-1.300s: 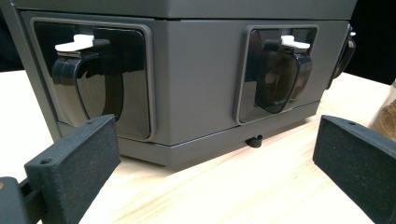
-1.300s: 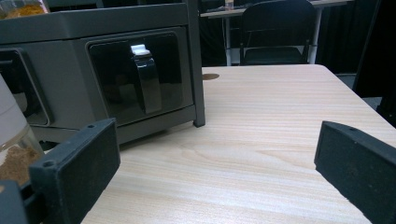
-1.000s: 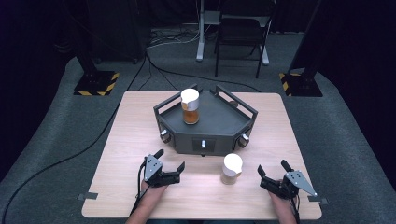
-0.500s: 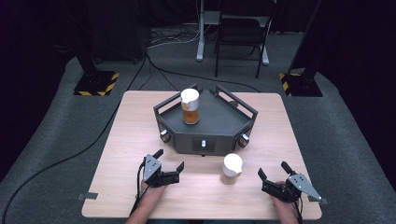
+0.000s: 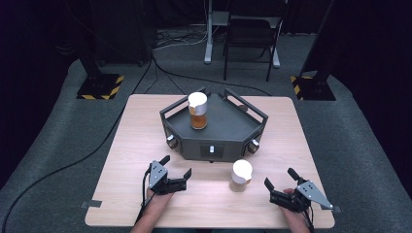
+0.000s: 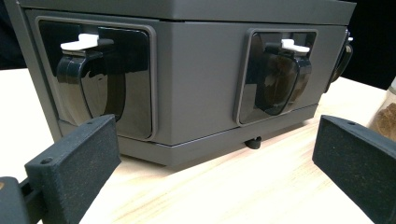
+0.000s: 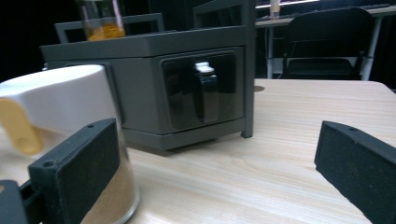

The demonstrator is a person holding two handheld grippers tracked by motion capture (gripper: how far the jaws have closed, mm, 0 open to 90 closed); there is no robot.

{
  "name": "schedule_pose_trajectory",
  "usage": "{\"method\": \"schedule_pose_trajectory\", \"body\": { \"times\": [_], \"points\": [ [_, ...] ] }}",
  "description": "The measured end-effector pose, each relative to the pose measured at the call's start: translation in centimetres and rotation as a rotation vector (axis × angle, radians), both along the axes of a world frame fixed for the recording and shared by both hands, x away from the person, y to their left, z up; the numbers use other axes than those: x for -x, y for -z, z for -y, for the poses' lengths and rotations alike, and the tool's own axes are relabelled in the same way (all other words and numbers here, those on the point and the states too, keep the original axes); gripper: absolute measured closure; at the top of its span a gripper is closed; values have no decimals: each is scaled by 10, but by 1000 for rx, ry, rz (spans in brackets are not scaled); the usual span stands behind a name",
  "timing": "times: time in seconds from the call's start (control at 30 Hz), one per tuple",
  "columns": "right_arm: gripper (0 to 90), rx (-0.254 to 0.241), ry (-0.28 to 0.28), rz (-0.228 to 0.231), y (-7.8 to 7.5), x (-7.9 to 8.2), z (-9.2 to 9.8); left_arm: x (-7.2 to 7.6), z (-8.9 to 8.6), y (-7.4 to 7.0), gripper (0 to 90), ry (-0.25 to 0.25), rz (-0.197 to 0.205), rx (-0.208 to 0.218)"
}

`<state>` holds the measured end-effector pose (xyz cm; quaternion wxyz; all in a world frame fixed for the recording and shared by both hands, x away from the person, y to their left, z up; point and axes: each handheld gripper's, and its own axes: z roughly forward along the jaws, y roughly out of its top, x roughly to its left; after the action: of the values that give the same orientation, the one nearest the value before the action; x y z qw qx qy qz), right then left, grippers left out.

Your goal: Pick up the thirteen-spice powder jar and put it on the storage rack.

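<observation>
Two tongs [image 5: 176,166] [image 5: 280,184] wide open, empty. Jar [image 5: 241,175] stood on counter [image 5: 121,160] just left of right tongs, before rack [image 5: 214,127]. Best squared up, closed on glass below lid.

No readable text or labels anywhere

High overview — two low close-ups of rack [image 5: 214,127]

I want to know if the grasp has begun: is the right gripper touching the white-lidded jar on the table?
Apart. The high view shows bare tabletop between the right gripper and the jar, jaws open.
</observation>
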<state>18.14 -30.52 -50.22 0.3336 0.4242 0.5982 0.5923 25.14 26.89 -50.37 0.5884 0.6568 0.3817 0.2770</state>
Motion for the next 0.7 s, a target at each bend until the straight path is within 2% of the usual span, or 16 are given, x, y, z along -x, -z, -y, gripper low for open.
{"method": "schedule_pose_trajectory", "body": {
  "times": [0.1, 0.33, 0.53, 0.7],
  "points": [
    [0, 2, -29, 3, -1, 1, 1, 0, -2, 0, 5, -4, -4, 9],
    [0, -7, -83, 22, -2, 2, 3, 1, -1, 0, 5, 0, 0, -2],
    [0, -16, -98, 31, -3, 5, 1, 1, 0, 0, 4, -2, 1, -3],
    [0, -3, -109, 38, -6, 7, -5, 1, 0, 0, 4, -1, 3, -7]
  ]
}}
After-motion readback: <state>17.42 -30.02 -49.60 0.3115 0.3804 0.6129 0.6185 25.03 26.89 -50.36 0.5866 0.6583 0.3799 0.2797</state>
